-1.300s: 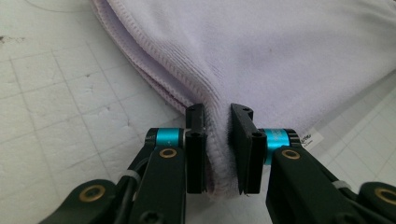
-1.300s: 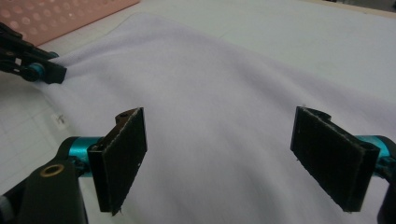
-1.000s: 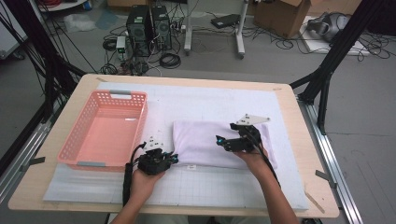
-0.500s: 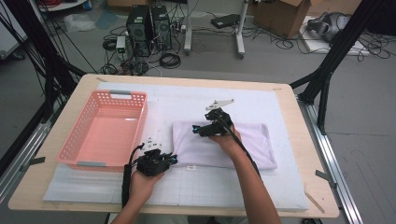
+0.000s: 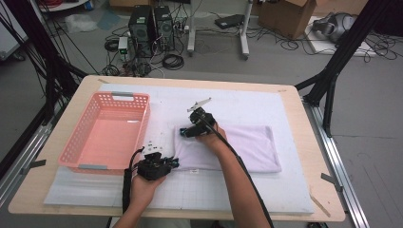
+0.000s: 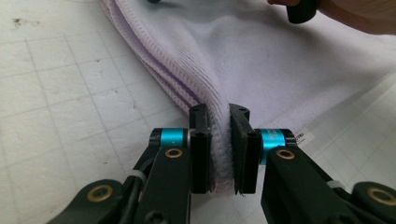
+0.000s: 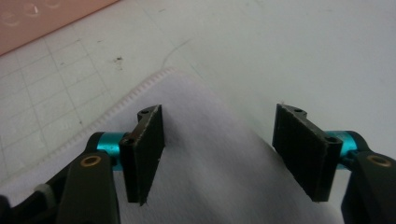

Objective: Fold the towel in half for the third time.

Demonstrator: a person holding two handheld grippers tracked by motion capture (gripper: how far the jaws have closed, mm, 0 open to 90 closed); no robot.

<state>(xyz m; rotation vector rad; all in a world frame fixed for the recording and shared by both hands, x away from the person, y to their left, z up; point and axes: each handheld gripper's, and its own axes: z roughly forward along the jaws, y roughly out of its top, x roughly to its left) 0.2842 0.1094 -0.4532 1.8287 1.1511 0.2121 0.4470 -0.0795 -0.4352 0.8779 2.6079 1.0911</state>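
A: Where does the folding stand?

B: The lilac towel (image 5: pixel 228 147) lies folded into a long band on the white mat (image 5: pixel 285 109) that covers the counter (image 5: pixel 304 213), just right of the pink basket (image 5: pixel 109 128). I'd judge it's between folds, with the person taking hold of the left end's two corners.

A: So the left gripper already has one?

B: Yes. The left gripper (image 5: pixel 175 163) is clenched on the towel's near-left corner; in the left gripper view the doubled hem (image 6: pixel 219 140) is pinched tight between the jaws.

A: And the right gripper?

B: The right gripper (image 5: pixel 183 132) sits over the far-left corner. Its jaws have just been closing, but in the right gripper view they stand apart, with the towel's corner (image 7: pixel 187 93) lying under and between them and not pressed. It is grasping nothing yet.

A: What does the next move call for?

B: Probably the right gripper dips a little, so one jaw gets under the hem, and finishes closing. Then both hands would lift together and carry the left end over to the right. Pinching only the top layer would spoil the fold.

A: How are the arms posed?

B: The left hand (image 5: pixel 142 183) rests low at the near edge, its gripper pointing right. The right forearm (image 5: pixel 237 175) reaches diagonally across the towel, wrist bent so its gripper points left and down.
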